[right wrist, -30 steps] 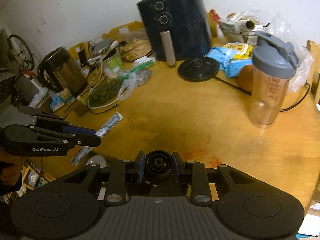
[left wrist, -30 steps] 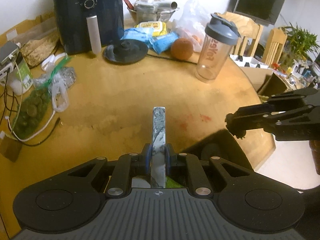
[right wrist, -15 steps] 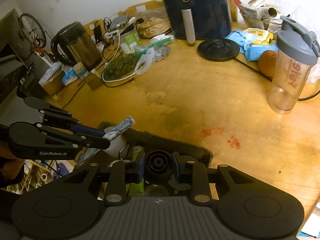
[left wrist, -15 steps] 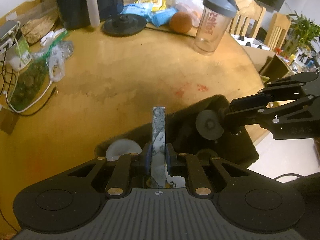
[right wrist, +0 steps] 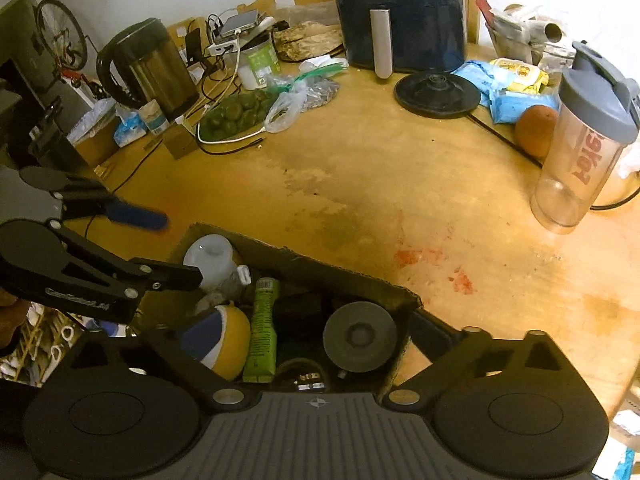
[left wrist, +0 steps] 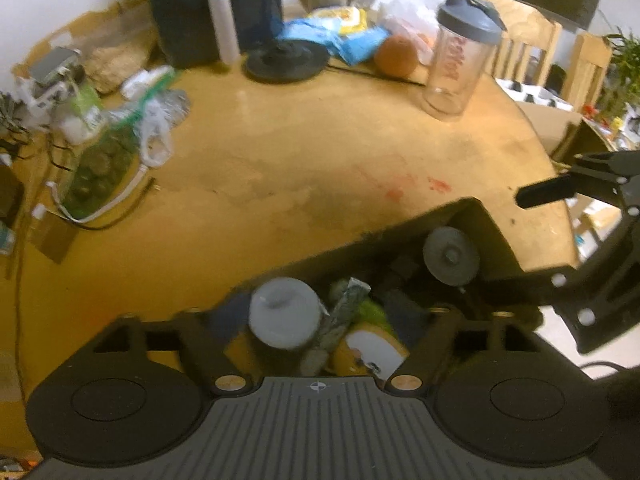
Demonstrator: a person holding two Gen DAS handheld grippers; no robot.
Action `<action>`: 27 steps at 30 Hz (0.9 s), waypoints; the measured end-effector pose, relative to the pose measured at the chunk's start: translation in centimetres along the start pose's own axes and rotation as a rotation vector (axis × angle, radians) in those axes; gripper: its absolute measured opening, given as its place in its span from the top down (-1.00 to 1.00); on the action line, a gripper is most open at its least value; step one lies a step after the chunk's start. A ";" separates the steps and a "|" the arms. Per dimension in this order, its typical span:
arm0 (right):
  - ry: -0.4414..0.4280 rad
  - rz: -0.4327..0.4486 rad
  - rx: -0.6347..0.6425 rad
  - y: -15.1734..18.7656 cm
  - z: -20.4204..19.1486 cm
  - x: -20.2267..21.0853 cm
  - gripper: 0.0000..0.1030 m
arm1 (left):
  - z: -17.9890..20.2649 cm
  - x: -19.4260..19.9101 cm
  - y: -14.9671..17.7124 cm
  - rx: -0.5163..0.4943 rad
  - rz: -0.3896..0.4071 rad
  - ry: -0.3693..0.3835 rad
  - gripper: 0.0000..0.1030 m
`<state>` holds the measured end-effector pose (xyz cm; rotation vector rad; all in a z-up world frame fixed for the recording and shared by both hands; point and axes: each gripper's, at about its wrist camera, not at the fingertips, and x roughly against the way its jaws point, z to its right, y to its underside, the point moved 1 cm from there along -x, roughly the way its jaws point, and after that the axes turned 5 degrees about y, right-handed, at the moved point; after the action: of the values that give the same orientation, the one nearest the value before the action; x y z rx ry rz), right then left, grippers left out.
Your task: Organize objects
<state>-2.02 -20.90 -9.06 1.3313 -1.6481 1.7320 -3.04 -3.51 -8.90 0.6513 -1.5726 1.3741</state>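
Note:
A dark cardboard box (left wrist: 472, 210) sits at the near table edge, also seen in the right wrist view (right wrist: 280, 254). Inside lie a grey-patterned packet (left wrist: 340, 320), a round black disc part (left wrist: 450, 256) (right wrist: 358, 336), a white lidded jar (left wrist: 284, 312) (right wrist: 212, 258), a green packet (right wrist: 262, 330) and a yellow-and-blue ball (right wrist: 224, 340). My left gripper (left wrist: 320, 320) is open above the box with nothing in it. My right gripper (right wrist: 316, 340) is open above the box, empty. The left gripper shows in the right wrist view (right wrist: 176, 248); the right gripper shows in the left wrist view (left wrist: 536, 236).
On the round wooden table (right wrist: 380, 184): an air fryer (right wrist: 400, 12), kettle base (right wrist: 436, 90), shaker bottle (right wrist: 584, 140), orange (right wrist: 534, 130), blue wipes packs (right wrist: 516, 102), kettle (right wrist: 148, 68), bag of green fruit (right wrist: 236, 114), cables. Chairs (left wrist: 528, 40) stand beyond the far right edge.
Both grippers opened. The grey-patterned packet left my left gripper and now lies in the box. The black disc part left my right gripper and lies in the box.

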 end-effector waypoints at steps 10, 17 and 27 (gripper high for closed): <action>0.039 -0.058 -0.010 0.0 -0.2 -0.3 -1.00 | -0.7 0.0 -0.1 0.065 -0.062 -0.087 -0.91; 0.084 -0.121 -0.016 0.2 -0.1 -0.6 -1.00 | -1.5 -0.4 0.8 0.139 -0.148 -0.121 -1.00; 0.160 -0.248 -0.012 1.2 -0.2 -1.7 -1.00 | -1.4 -1.5 2.4 0.189 -0.271 -0.108 -1.00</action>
<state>-2.23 -20.45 -11.11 1.2944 -1.3431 1.6326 -4.01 -1.89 -11.39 1.0288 -1.3874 1.3087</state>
